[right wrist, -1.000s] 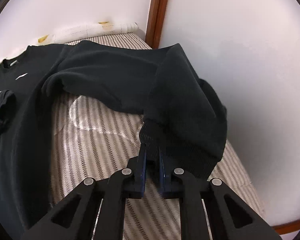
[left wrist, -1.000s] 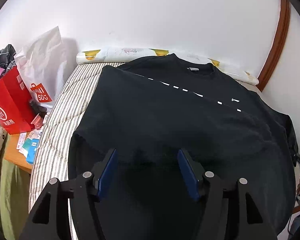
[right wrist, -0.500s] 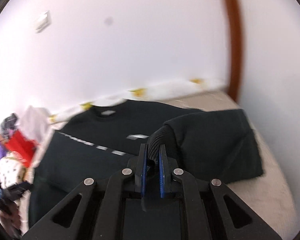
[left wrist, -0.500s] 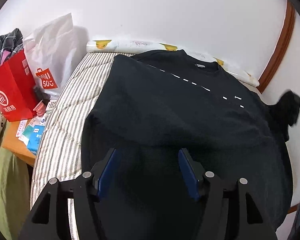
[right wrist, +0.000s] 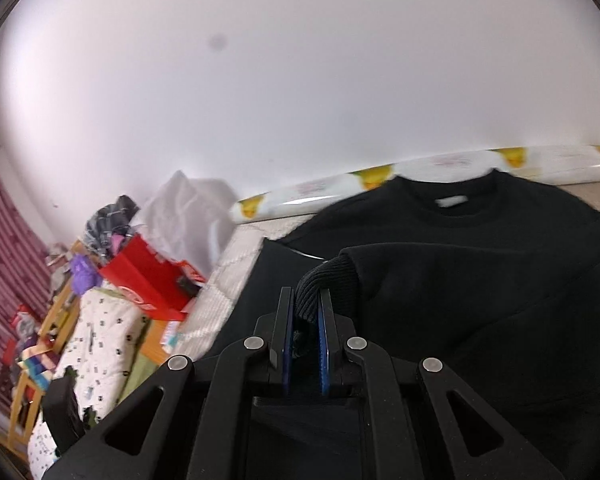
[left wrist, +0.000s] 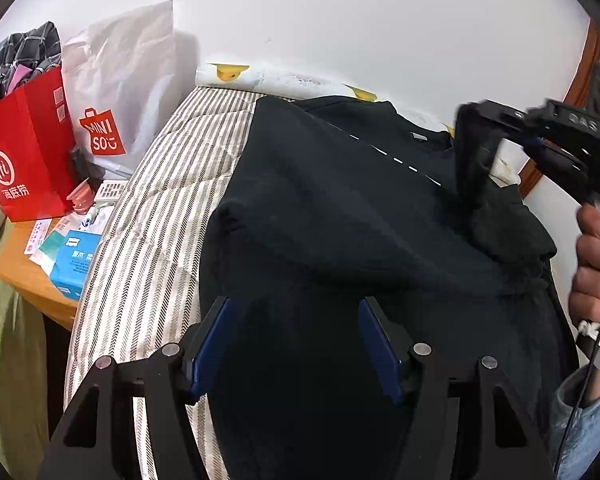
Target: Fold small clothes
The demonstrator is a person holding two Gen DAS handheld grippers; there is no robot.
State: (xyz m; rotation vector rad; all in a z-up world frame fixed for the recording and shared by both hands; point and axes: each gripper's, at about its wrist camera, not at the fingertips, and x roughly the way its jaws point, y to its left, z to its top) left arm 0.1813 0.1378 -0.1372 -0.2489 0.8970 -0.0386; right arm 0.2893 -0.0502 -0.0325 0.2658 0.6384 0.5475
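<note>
Your right claw (right wrist: 305,320) pinches the sweatshirt (left wrist: 340,208) cuff (right wrist: 326,284) at 12 o'clock; your left claw (left wrist: 296,344) gapes empty above the hem.

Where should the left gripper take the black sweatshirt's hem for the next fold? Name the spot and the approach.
Left gripper, open, should probably grip the sweatshirt at its left bottom edge beside the striped bedding, from the left, where the fabric lies flat and free.

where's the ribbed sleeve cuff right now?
In the right wrist view, the sleeve cuff is clamped in the right tongs, held above the black sweatshirt, just below its collar.
</note>
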